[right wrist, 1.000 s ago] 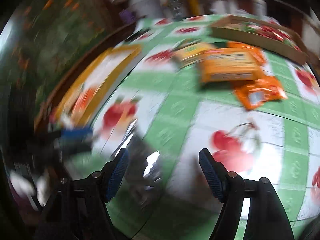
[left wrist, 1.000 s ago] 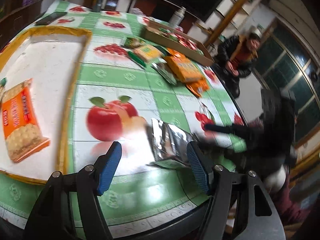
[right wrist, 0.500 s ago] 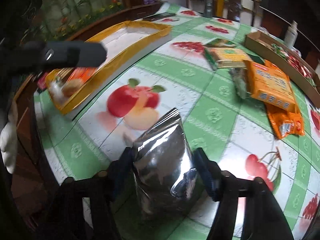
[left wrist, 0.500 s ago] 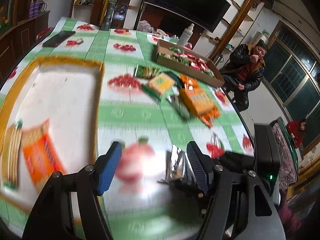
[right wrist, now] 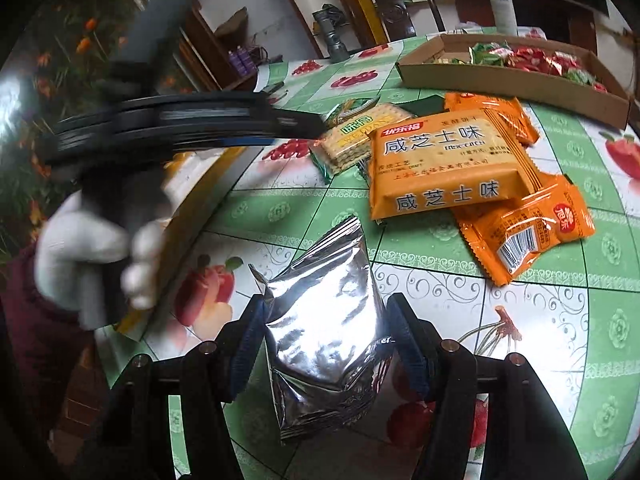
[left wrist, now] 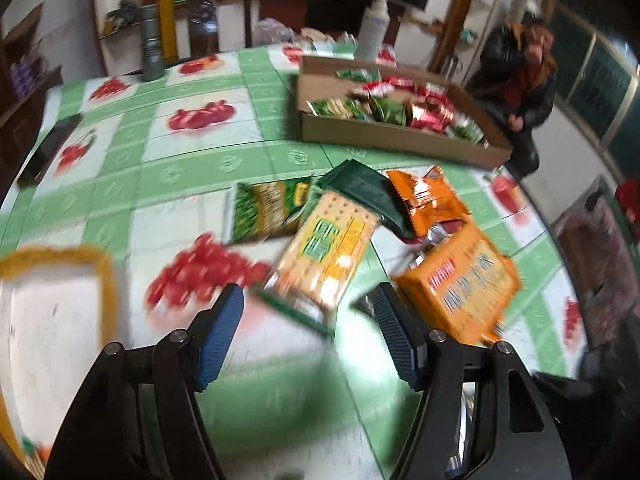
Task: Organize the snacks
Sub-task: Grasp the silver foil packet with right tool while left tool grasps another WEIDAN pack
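While right gripper [right wrist: 326, 344] clamps the silver foil pouch [right wrist: 324, 332], left gripper [left wrist: 308, 336], jaws spread and empty, nears cracker pack [left wrist: 324, 256] ahead; next probably closing on it.

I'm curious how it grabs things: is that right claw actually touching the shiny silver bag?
Touching. The right wrist view shows the right gripper with both blue pads pressed against the sides of the silver bag, no gap at either pad.

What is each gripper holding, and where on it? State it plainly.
The right gripper clamps the silver foil packet across its side edges, mid-body. The left gripper is open, holding nothing.
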Motion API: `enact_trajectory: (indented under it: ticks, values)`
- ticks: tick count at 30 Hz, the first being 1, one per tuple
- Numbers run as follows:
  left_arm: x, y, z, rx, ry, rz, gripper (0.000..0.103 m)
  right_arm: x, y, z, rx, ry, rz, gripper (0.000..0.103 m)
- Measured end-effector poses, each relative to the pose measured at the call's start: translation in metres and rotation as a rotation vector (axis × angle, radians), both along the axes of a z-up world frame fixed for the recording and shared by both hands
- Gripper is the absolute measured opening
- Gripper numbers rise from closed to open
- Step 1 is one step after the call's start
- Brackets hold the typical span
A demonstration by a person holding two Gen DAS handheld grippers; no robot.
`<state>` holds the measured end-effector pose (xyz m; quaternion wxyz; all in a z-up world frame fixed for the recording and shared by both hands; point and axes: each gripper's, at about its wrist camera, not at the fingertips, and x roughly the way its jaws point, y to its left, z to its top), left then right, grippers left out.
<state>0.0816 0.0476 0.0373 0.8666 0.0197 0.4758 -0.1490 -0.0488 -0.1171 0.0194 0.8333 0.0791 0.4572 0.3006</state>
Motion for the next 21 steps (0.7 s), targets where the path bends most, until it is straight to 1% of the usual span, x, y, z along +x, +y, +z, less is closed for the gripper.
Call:
enact_trajectory:
  ticks: [4,6,7,8,11,12,13,15,17,20,21]
  values:
    - [0.023,-0.021,-0.016,0.085,0.003,-0.033,0.066,-0.001,0.002,0.001,-0.005,-0.004,0.003,0.063]
    - [0.029,-0.026,-0.025,0.121,0.017,-0.035,0.066,-0.001,0.0,0.0,0.006,0.0,0.002,0.063]
    - [0.031,-0.027,-0.029,0.131,0.022,-0.033,0.068,-0.001,-0.001,0.0,0.011,0.003,0.002,0.064]
    - [0.029,-0.028,-0.029,0.132,-0.002,-0.038,0.068,-0.001,-0.002,0.0,0.013,0.004,0.003,0.064]
    - [0.027,-0.029,-0.029,0.133,-0.005,-0.039,0.068,-0.002,0.0,0.0,0.004,-0.001,0.006,0.065]
    - [0.026,-0.029,-0.029,0.135,-0.006,-0.039,0.062,-0.002,0.0,0.0,0.003,-0.002,0.006,0.065]
    - [0.023,-0.028,-0.028,0.133,-0.008,-0.049,0.051,-0.002,0.0,0.0,0.003,-0.003,0.006,0.065]
    - [0.02,-0.029,-0.026,0.142,-0.011,-0.055,0.044,0.0,-0.001,-0.001,0.005,-0.002,0.006,0.065]
    - [0.013,-0.028,-0.026,0.146,-0.02,-0.06,0.044,0.0,0.0,-0.001,0.002,-0.004,0.002,0.064]
    - [-0.001,-0.024,-0.021,0.128,-0.032,-0.057,0.044,0.002,0.0,-0.001,-0.001,-0.005,-0.001,0.061]
    - [-0.006,-0.021,-0.018,0.119,-0.041,-0.053,0.044,0.002,0.0,-0.002,0.003,-0.002,0.002,0.055]
